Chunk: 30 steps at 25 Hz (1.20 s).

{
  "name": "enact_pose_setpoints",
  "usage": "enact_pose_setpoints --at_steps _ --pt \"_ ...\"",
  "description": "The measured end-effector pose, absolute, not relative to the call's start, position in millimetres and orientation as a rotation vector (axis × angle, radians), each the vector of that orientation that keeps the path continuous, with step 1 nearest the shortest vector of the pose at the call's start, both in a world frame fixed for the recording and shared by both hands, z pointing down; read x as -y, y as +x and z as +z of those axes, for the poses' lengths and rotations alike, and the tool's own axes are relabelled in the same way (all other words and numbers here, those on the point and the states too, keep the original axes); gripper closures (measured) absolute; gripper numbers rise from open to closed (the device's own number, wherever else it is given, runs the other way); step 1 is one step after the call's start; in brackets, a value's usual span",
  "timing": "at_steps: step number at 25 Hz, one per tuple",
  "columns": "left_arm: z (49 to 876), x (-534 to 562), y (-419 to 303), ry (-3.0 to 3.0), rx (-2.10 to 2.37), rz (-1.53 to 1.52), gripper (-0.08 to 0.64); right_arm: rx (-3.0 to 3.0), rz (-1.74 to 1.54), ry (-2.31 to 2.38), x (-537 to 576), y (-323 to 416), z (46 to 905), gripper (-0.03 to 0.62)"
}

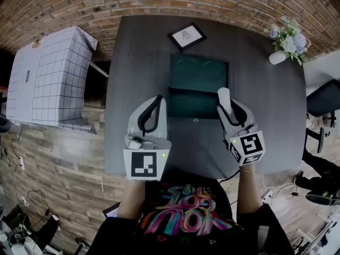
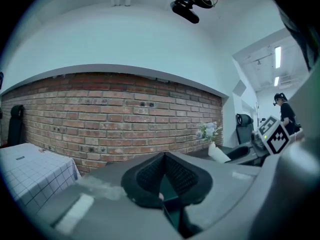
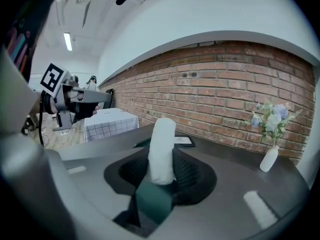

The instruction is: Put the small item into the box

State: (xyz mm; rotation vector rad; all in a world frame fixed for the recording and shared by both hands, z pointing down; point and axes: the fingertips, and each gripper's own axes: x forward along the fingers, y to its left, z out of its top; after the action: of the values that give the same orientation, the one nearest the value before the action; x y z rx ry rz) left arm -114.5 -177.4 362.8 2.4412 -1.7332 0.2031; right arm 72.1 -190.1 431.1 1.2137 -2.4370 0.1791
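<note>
A dark green box [image 1: 197, 73] lies open in the middle of the grey table [image 1: 271, 121]. My right gripper [image 1: 226, 103] hovers at the box's near right corner, shut on a small white roll [image 1: 224, 95]. In the right gripper view the roll [image 3: 161, 149] stands upright between the black pads [image 3: 192, 176], with the green box [image 3: 154, 201] below it. My left gripper [image 1: 158, 98] hovers over the table by the box's near left corner. In the left gripper view its pads [image 2: 182, 176] meet at the tips with nothing between them, and the green box [image 2: 171, 206] shows beneath.
A framed picture [image 1: 187, 36] lies on the table behind the box. A white vase of flowers [image 1: 287, 41] stands at the far right corner. A side table with a chequered cloth [image 1: 53, 78] is to the left, a black chair [image 1: 324, 97] to the right.
</note>
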Motion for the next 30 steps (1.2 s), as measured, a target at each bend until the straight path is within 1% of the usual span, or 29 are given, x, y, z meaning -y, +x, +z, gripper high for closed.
enact_pose_setpoints --at_steps 25,30 --pt "392 187 -116 2.416 1.672 0.259 0.558 2.411 0.222 0.899 201 33 504 0.448" --pt "398 187 -121 2.413 1.672 0.28 0.558 2.438 0.184 0.769 194 16 514 0.446"
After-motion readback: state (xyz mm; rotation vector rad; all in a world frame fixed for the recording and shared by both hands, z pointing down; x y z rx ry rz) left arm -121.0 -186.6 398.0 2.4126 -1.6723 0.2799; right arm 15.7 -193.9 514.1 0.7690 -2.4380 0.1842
